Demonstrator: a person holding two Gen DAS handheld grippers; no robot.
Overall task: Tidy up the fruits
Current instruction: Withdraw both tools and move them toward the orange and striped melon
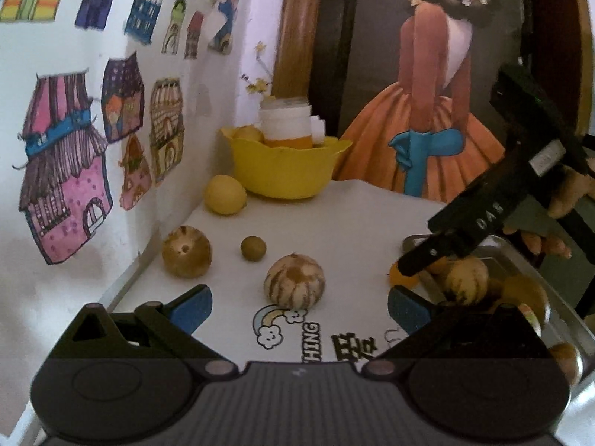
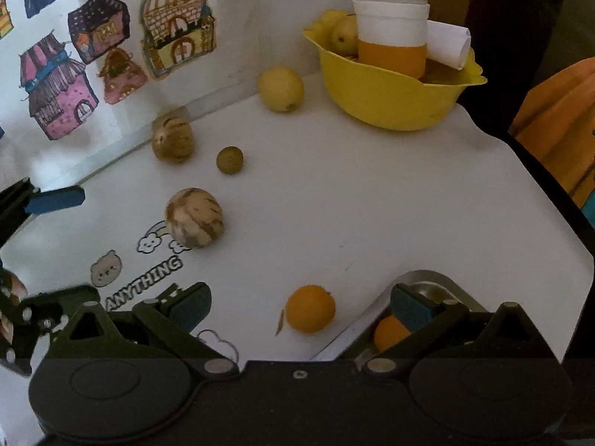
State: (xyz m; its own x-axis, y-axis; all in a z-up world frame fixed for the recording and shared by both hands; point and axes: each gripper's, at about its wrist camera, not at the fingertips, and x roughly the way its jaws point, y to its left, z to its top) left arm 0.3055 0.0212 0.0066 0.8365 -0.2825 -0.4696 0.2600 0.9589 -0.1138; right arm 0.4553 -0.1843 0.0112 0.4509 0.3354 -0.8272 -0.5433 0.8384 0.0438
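Left wrist view: the left claw point(image 1: 299, 310) is released, its blue pads spread wide and empty, aimed at a striped melon point(image 1: 294, 280) lying just ahead on the white worktop point(image 1: 334, 215). Right wrist view: the right claw point(image 2: 301, 306) is likewise released and holds nothing; an orange point(image 2: 310, 313) sits on the worktop between its pads, close to the rim of a metal tray point(image 2: 427, 282) that already holds another orange point(image 2: 390, 332) and, in the left view, more fruit. Loose fruit still out: a second striped melon point(image 2: 172, 140) by the wall, a small green fruit point(image 2: 230, 160), and a yellow fruit point(image 2: 281, 89) beside the yellow bowl point(image 2: 390, 100). The step in hand appears to be gathering fruit into the tray. To do it well, centre the pads on the orange's widest part, close gently so it does not roll, lift clear of the tray rim, and set it down in a free spot.
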